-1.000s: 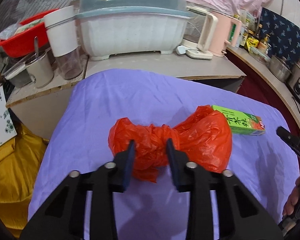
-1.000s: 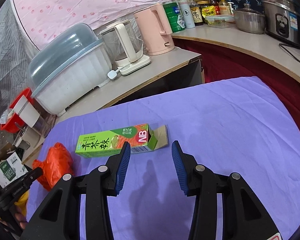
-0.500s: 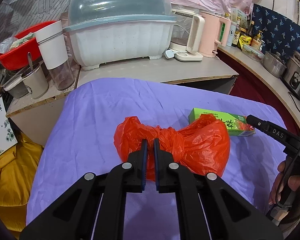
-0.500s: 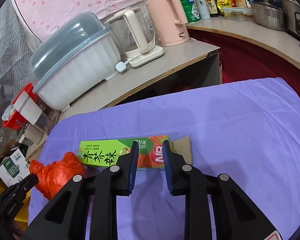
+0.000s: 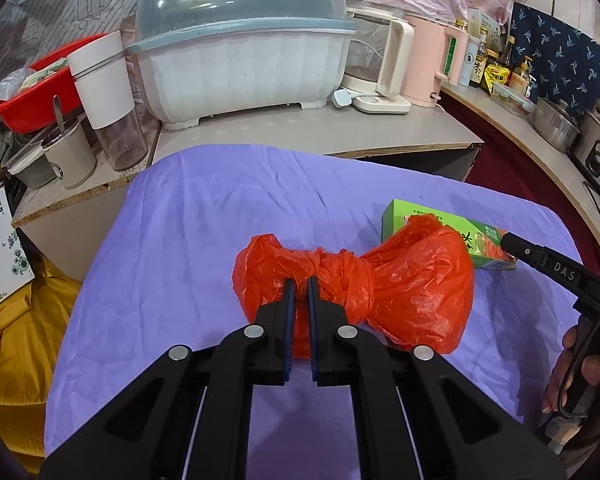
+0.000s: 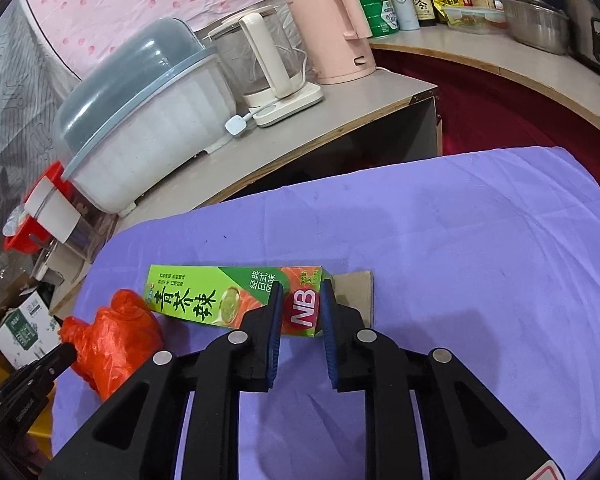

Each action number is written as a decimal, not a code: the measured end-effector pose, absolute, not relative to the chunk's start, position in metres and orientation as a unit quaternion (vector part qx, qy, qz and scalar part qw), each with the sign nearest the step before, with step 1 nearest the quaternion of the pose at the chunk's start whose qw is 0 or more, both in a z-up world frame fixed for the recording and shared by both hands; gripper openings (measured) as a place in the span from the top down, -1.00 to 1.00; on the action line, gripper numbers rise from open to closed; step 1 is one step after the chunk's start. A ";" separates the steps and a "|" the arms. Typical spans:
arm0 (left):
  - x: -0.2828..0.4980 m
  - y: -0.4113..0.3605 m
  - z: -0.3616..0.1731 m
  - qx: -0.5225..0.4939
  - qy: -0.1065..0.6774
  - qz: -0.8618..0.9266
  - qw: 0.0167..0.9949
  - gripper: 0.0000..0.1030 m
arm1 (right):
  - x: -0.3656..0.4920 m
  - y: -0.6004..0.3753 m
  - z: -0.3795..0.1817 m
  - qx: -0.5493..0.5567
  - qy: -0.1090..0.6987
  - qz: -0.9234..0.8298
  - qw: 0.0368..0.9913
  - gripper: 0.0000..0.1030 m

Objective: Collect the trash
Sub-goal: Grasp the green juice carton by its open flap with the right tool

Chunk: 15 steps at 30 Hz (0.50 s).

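Observation:
A crumpled red plastic bag (image 5: 412,280) lies on the purple cloth (image 5: 220,208), and my left gripper (image 5: 299,282) is shut on its knotted middle. Just behind the bag lies a green carton (image 5: 404,210), partly hidden by it. In the right wrist view the green carton (image 6: 204,300) lies flat with its flap end open. My right gripper (image 6: 302,286) is closing, and its pads press the sides of the carton's "NB" end. The red bag (image 6: 112,332) sits to the carton's left with the left gripper (image 6: 66,354) at it. A hand (image 5: 572,380) holds the right gripper (image 5: 508,242).
Behind the cloth a counter carries a white dish box with a grey lid (image 5: 240,52), a glass kettle (image 5: 380,68) and a pink kettle (image 5: 432,64). Cups (image 5: 104,80) and a red basin (image 5: 32,92) stand at left. Pots (image 5: 556,124) line the right counter.
My left gripper closed on the red bag's middle. The right gripper moved forward onto the carton's end and its jaws narrowed around it.

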<state>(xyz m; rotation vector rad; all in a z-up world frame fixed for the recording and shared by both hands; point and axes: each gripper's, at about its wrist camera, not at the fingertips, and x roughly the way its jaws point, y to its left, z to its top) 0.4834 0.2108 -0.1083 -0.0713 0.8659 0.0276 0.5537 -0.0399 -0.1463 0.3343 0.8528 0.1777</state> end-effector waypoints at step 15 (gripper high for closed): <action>0.462 0.192 -0.107 -0.024 0.424 0.008 0.905 0.89 | 0.496 -0.031 -0.156 0.123 0.450 0.116 0.877 0.83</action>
